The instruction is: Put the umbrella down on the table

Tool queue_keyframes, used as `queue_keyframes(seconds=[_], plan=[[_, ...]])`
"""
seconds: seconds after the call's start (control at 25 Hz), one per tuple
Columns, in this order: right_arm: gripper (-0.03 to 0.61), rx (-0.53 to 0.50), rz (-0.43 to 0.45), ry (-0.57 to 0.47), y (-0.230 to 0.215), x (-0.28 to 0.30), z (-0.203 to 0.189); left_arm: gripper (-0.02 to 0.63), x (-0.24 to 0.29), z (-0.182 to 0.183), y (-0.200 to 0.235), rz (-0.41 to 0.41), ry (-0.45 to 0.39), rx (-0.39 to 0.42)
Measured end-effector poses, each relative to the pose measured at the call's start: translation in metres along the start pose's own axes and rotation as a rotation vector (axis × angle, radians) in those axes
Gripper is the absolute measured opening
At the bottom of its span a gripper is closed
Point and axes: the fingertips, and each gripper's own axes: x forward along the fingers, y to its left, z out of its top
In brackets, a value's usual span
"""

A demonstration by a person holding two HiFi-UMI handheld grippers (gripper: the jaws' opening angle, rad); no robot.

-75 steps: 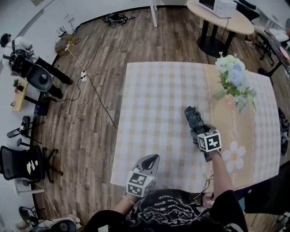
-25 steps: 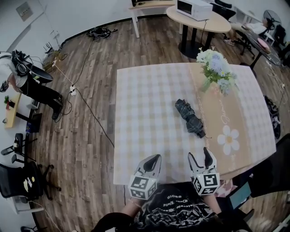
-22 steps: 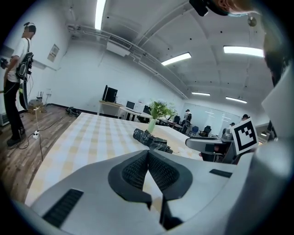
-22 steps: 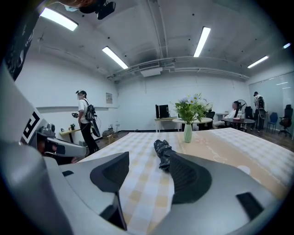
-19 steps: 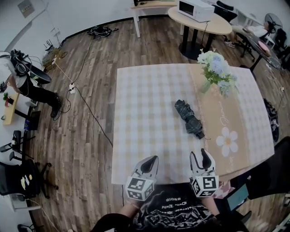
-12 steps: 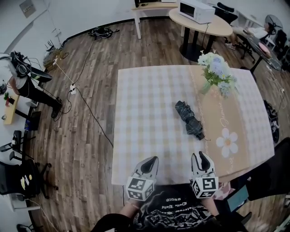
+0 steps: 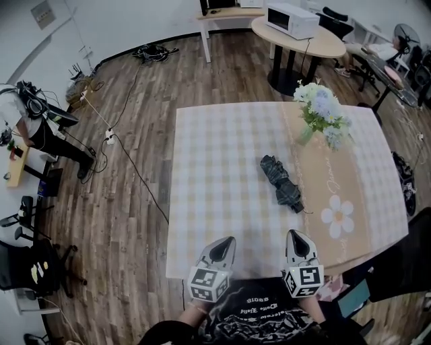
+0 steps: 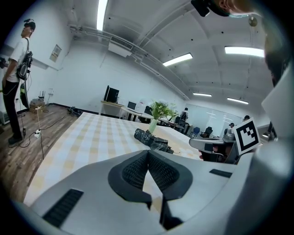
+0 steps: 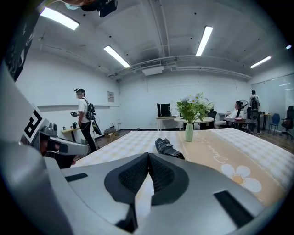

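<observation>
The folded dark umbrella (image 7: 281, 180) lies on the checked tablecloth (image 7: 215, 168), right of the middle, with no gripper touching it. It also shows ahead in the left gripper view, umbrella (image 8: 151, 140), and in the right gripper view, umbrella (image 9: 167, 148). Both grippers hover at the table's near edge, well short of it. My left gripper (image 7: 225, 241) is shut, its pads meeting with nothing in them (image 8: 148, 153). My right gripper (image 7: 297, 237) has just been closing and is now shut and empty (image 9: 148, 156).
A vase of flowers (image 7: 322, 108) stands at the table's far right, beyond the umbrella. A round table with a microwave (image 7: 293, 20) is behind. A person (image 7: 34, 128) stands at the far left, with cables (image 7: 128, 155) on the wood floor and office chairs (image 7: 27, 263) nearby.
Three seconds ago the right gripper was at the umbrella on the table; it has since drawn back to the near edge. Its jaws stood open one second ago and are now closed. The umbrella stayed put.
</observation>
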Motion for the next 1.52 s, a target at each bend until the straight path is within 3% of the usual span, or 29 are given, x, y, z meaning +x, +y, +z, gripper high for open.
queue_keyframes(seconds=[0.56, 1.32, 1.52], plan=[[0.008, 0.051, -0.094, 0.051, -0.029, 0.002, -0.012, 0.018, 0.012, -0.005, 0.001, 0.002, 0.02, -0.003], [0.008, 0.004, -0.068, 0.086, -0.018, 0.018, -0.014, 0.018, 0.017, -0.005, 0.011, 0.007, 0.027, -0.015], [0.008, 0.059, -0.049, 0.081, -0.016, 0.022, -0.015, 0.018, 0.019, -0.005, 0.014, 0.014, 0.031, -0.015]])
